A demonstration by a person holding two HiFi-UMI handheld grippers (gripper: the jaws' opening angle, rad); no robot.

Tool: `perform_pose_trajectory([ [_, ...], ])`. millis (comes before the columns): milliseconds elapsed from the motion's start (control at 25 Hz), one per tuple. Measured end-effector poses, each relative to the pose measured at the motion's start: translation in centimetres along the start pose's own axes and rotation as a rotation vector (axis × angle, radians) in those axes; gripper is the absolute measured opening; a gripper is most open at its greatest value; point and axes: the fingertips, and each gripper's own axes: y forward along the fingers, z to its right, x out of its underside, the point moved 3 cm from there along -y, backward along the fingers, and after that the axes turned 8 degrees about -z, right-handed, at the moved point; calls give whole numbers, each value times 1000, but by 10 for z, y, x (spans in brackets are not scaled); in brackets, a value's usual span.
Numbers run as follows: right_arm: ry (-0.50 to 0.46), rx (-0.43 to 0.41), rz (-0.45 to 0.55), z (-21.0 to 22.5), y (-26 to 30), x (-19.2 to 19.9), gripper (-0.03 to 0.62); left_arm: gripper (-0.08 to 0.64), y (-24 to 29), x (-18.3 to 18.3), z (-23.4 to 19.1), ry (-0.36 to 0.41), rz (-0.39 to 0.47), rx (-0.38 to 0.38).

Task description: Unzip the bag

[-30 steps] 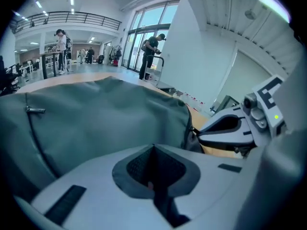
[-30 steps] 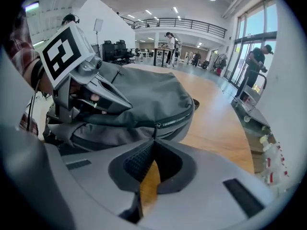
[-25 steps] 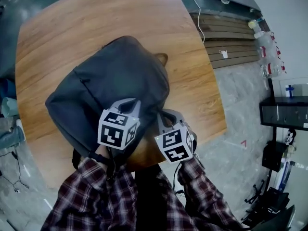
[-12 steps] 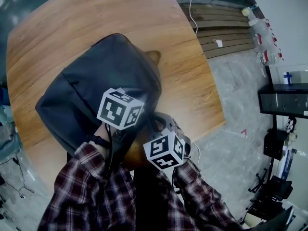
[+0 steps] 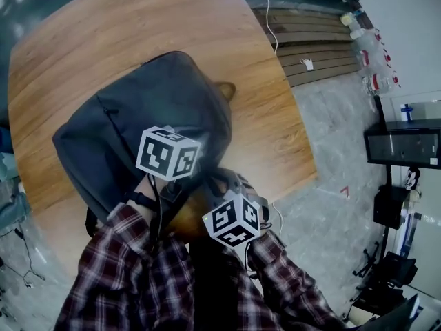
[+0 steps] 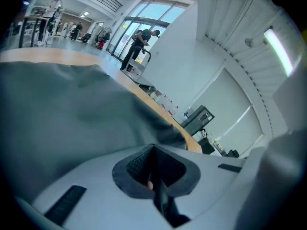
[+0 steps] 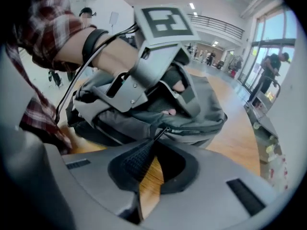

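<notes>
- The bag (image 5: 151, 109), a dark grey backpack, lies on the near half of the table, just in front of the person.
- Its cloth is soft and slack, with folds. It is probably light, so it would bunch or slide if the zip were tugged without a brace.
- The best hold is the zip pull (image 7: 162, 132), a thin tab at the seam. The right gripper (image 7: 154, 140) has its jaws pressed together on it.
- The left gripper (image 6: 152, 150) sits on top of the bag, closed on a dark fold of its cloth, apparently as that brace.
- The table (image 5: 138, 19) is smooth varnished wood and probably offers little grip.
- Around it are a grey tiled floor (image 5: 337, 136), bottles (image 5: 372, 54) and a black cabinet (image 5: 403, 143), in a bright hall.
</notes>
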Motion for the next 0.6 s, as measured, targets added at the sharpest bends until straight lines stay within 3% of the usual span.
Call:
perform_pose_trajectory([
  [120, 191, 14, 104, 13, -19, 5, 13, 9, -26, -4, 1, -54, 125, 22],
  [240, 359, -18, 213, 30, -38, 3, 13, 9, -65, -6, 5, -42, 238, -9],
  [320, 420, -36, 306, 45, -49, -15, 12, 9, -93, -11, 6, -36, 323, -38],
  [480, 427, -67, 504, 62, -87, -85, 12, 9, -166, -20, 23, -10, 485, -129],
  [600, 343, -89, 623, 53, -118, -142, 12, 9, -220, -21, 38, 12, 587, -253],
])
